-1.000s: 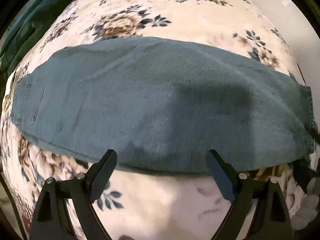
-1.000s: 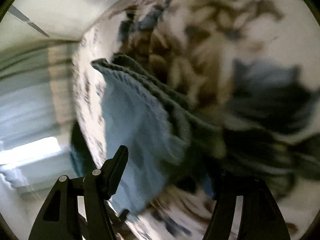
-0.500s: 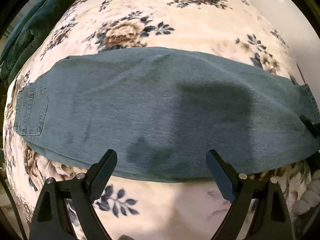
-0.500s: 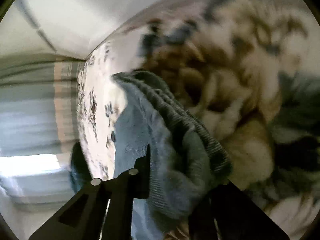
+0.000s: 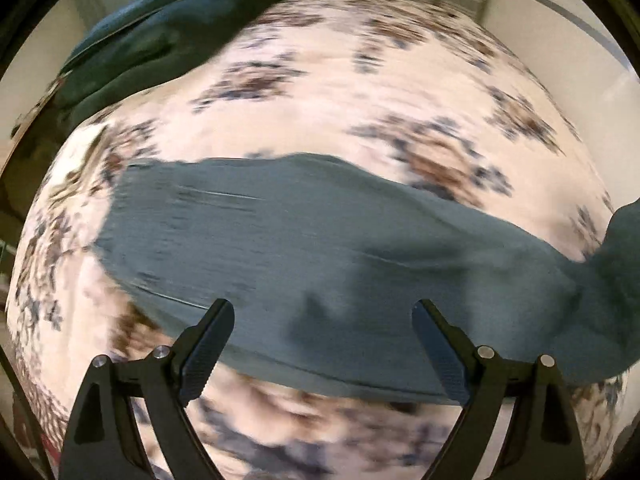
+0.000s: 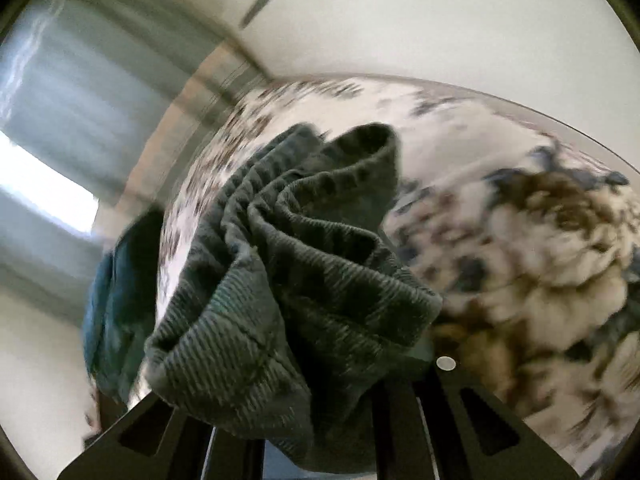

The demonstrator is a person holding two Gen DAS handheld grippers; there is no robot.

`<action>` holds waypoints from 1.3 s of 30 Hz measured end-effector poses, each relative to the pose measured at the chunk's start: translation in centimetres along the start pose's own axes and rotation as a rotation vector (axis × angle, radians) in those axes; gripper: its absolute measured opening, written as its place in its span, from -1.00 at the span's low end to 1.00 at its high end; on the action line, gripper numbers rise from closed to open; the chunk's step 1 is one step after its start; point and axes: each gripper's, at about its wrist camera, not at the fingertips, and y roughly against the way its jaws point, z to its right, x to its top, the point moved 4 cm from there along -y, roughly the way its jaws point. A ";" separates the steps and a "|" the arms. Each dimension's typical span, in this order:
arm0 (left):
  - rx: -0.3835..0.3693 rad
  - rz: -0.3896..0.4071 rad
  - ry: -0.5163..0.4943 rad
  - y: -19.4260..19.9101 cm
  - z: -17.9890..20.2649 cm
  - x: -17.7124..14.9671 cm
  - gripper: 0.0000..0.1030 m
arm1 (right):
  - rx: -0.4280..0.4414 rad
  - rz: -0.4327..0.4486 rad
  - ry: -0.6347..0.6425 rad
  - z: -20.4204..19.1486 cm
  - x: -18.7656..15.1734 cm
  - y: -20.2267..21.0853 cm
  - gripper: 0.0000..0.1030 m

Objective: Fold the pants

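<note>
Blue denim pants (image 5: 304, 248) lie folded lengthwise across a floral bedspread (image 5: 360, 92), waist end at the left. My left gripper (image 5: 324, 324) is open and empty, hovering over the pants' near edge. At the right, the leg end (image 5: 624, 248) rises off the bed. In the right wrist view my right gripper (image 6: 304, 432) is shut on the bunched leg hems (image 6: 296, 264) and holds them above the bed; its fingertips are hidden by the cloth.
A dark teal cushion or blanket (image 5: 160, 36) lies at the bed's far left and shows in the right wrist view (image 6: 116, 300). A pale wall (image 6: 440, 20) and curtained window (image 6: 44, 192) stand beyond the bed.
My right gripper closed on the leg hems and lifted them off the bed. My left gripper rose and pulled back, so the pants look smaller and further away.
</note>
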 end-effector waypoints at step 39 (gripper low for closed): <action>-0.239 -0.458 -0.056 -13.9 0.8 1.9 -0.39 | -0.166 -0.531 0.077 -2.2 -10.1 -11.7 0.84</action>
